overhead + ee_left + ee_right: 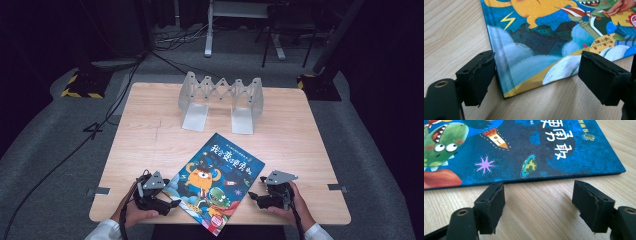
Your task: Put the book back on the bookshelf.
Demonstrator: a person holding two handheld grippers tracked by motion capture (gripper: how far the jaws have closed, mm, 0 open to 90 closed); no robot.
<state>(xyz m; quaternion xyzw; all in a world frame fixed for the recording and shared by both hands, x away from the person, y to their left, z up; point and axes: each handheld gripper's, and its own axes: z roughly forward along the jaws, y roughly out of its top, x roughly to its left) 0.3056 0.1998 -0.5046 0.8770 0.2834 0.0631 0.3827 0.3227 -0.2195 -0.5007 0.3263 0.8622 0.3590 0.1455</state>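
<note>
Both grippers (172,202) (254,195) gape beside book (212,182)

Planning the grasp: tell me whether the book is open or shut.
Shut. The book lies flat on the table, front cover up; its edge shows no spread pages.

Dim room, grey carpet (60,130), wooden table (145,135).

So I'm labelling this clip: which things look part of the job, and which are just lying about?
Likely in play:
- picture book, flat on the table
- left tongs, open at the book's corner
- right tongs, open beside its edge
- expanding bookend rack, possibly the destination

Lying about:
- floor cables
- stand bases
</note>
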